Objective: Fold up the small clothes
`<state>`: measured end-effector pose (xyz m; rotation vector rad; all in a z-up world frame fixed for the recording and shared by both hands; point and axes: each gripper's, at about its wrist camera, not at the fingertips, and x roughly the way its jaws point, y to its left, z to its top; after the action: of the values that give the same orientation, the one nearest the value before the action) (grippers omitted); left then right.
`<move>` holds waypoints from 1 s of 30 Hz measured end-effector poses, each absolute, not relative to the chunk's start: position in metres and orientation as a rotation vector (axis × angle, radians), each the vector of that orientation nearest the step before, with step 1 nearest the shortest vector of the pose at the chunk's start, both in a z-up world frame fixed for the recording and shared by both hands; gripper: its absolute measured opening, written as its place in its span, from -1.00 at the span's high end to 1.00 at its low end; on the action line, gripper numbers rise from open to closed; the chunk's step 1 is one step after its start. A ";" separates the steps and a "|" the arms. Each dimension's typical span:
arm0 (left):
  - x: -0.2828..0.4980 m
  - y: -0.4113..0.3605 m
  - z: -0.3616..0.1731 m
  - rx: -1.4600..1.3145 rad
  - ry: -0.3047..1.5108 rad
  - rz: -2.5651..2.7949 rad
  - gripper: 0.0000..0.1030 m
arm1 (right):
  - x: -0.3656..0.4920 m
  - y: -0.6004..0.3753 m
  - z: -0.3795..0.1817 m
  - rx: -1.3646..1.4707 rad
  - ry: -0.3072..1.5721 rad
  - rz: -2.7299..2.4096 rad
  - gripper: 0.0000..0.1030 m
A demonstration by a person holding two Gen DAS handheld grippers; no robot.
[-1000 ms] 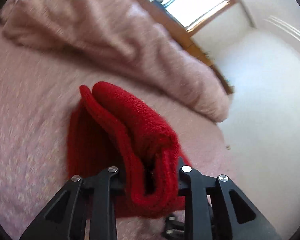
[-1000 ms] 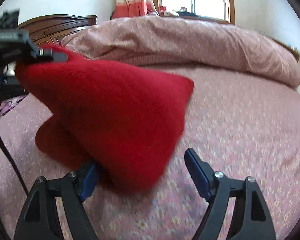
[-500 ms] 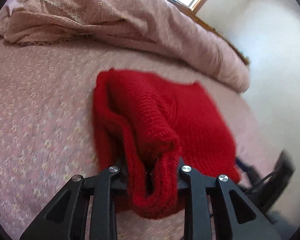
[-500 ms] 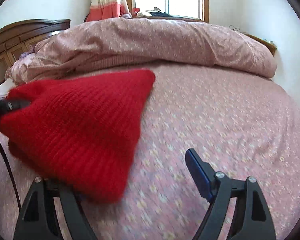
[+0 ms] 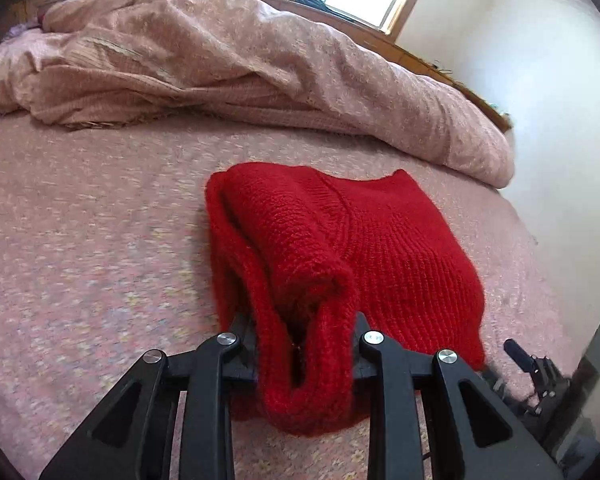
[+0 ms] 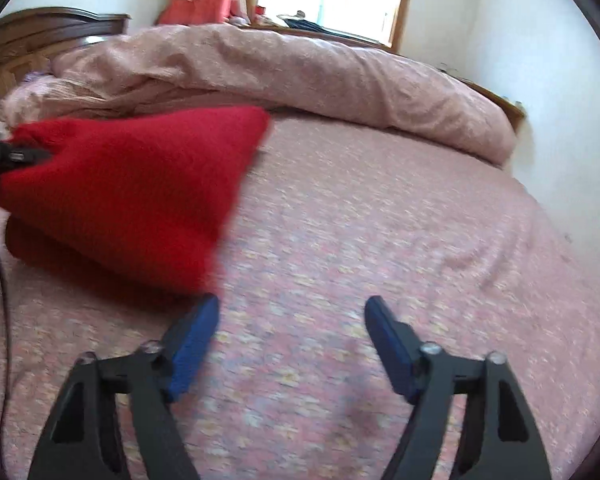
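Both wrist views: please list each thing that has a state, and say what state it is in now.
Sweater: folded over, one edge held up, the rest on the bed.
Left gripper: shut on the sweater's edge.
Right gripper: jaws closing, nothing between them, just beside the sweater.
Quilt: bunched up along the far side of the bed.
Sheet: spread out, slightly wrinkled.

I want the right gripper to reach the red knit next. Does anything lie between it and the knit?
Nothing visible does. Only bare pink bedsheet lies between the right gripper, jaws closing on nothing, and the red knit.
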<state>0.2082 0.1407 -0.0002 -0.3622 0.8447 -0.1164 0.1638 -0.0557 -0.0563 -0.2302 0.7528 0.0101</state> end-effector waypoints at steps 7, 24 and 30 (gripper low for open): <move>0.203 0.163 0.004 -0.490 0.978 -0.154 0.40 | 0.188 -0.095 -0.035 0.058 0.815 0.118 0.05; 0.228 0.102 0.032 -0.330 0.851 -0.102 0.61 | 0.236 0.006 -0.017 0.039 0.757 0.610 0.99; 0.234 0.097 0.001 -0.282 0.925 -0.086 0.62 | 0.224 0.002 -0.058 0.109 0.719 0.644 1.00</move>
<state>0.2342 0.0967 0.0010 -0.2822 0.9246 -0.0865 0.2242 0.0016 -0.0582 0.1086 0.7190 0.6440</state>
